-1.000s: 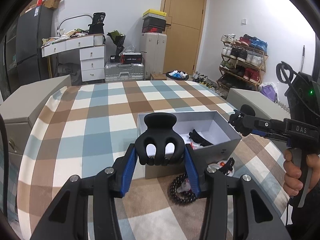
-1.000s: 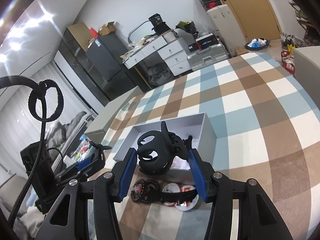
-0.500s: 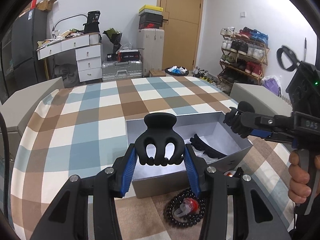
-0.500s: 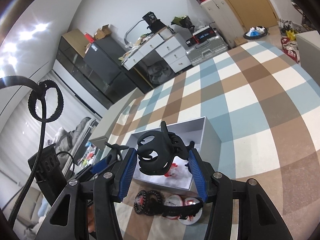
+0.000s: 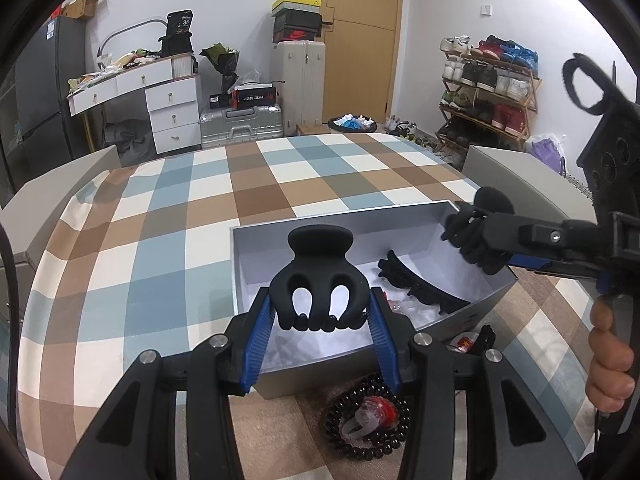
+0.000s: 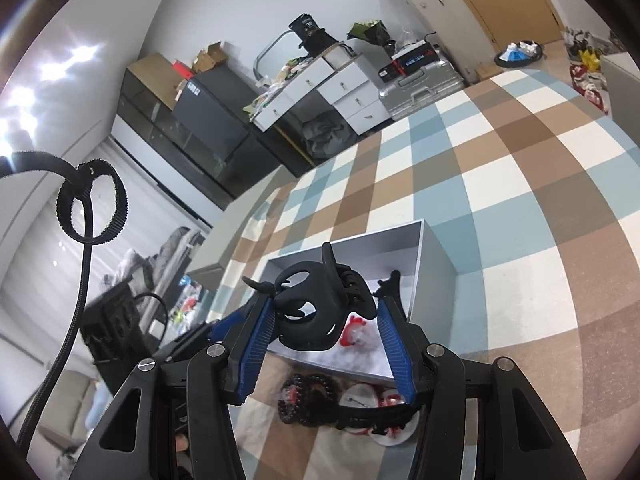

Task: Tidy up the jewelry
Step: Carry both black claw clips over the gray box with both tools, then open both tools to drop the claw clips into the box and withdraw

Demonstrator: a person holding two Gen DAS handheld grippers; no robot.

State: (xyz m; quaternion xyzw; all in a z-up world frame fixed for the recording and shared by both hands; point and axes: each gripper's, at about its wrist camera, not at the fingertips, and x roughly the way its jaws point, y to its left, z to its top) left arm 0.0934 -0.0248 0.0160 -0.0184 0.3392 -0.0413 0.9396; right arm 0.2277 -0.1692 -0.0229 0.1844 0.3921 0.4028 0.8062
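Left gripper (image 5: 320, 312): jaws clenched on a black claw clip (image 5: 319, 280), now carried over the grey box (image 5: 472, 318).
Right gripper (image 6: 326, 322): grasping another clip (image 6: 320, 310), likewise above the box, ready to drop.

Black claw clips (image 5: 319, 280), a grey box (image 5: 476, 312) and a blue-brown-white checked cloth (image 5: 160, 240).

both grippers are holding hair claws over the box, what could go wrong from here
1. The right gripper and left gripper both hang over the same grey box, so they might bump when dropping.
2. The left claw sits near the box's front wall; released there, it may fall outside onto the bead bracelet.
3. The right claw is gripped askew and may slip.
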